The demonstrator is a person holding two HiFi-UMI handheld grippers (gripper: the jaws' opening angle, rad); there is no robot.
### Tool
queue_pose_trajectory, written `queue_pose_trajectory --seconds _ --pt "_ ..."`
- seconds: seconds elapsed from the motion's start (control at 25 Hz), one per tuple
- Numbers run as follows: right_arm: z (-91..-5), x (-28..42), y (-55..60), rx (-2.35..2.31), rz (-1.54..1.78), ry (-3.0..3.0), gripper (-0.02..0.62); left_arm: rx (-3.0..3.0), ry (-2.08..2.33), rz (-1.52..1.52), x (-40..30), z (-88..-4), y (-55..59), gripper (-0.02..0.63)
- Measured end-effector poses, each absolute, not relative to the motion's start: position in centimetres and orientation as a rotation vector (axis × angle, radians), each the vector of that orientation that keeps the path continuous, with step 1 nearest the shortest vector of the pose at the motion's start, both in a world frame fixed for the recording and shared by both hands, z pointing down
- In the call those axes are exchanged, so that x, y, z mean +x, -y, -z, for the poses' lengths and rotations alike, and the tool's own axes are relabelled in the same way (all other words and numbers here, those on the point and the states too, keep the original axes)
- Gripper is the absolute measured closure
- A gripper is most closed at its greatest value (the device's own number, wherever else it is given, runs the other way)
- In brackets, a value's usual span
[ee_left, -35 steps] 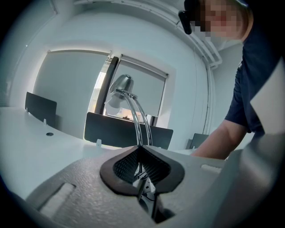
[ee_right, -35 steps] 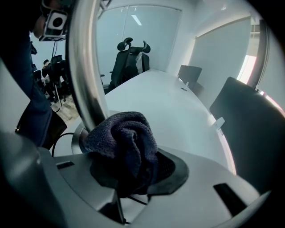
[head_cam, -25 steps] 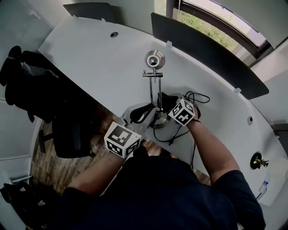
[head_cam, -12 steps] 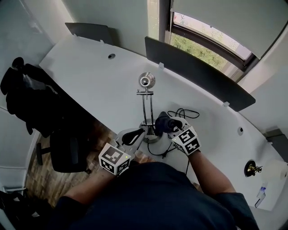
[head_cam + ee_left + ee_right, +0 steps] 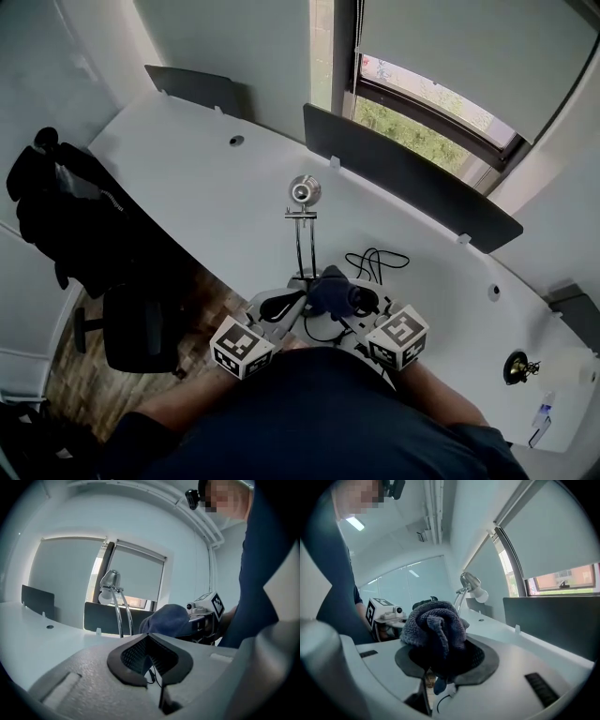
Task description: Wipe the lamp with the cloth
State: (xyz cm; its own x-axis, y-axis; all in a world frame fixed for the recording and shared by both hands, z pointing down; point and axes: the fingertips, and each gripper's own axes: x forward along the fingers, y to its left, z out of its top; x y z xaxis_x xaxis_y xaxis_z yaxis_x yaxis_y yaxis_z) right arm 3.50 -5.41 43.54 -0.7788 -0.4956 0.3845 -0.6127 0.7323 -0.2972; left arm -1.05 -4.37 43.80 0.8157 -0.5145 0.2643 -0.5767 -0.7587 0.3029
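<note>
In the head view, the cloth (image 5: 328, 292), clamped in the right hand-held gripper (image 5: 362, 302), has been drawn back to lower centre from the base of the desk lamp (image 5: 303, 191), so wiping is judged interrupted. In the left gripper view, the left hand-held gripper (image 5: 149, 641) is closed on nothing, the lamp base hidden behind it. In the right gripper view, the jaw tips are buried in cloth.

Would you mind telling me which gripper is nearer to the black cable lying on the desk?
Right. The right gripper, holding the cloth, sits just on the person's side of the cable; the left gripper is farther off, across the lamp from it.
</note>
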Motion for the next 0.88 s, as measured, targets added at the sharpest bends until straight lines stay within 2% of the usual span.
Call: queue_pose_trajectory --seconds 0.88 --pt "-42.8 2.9 4.0 0.814 -0.634 2.730 0.466 2.713 0.783 -0.262 0.5 -42.6 4.0 0.600"
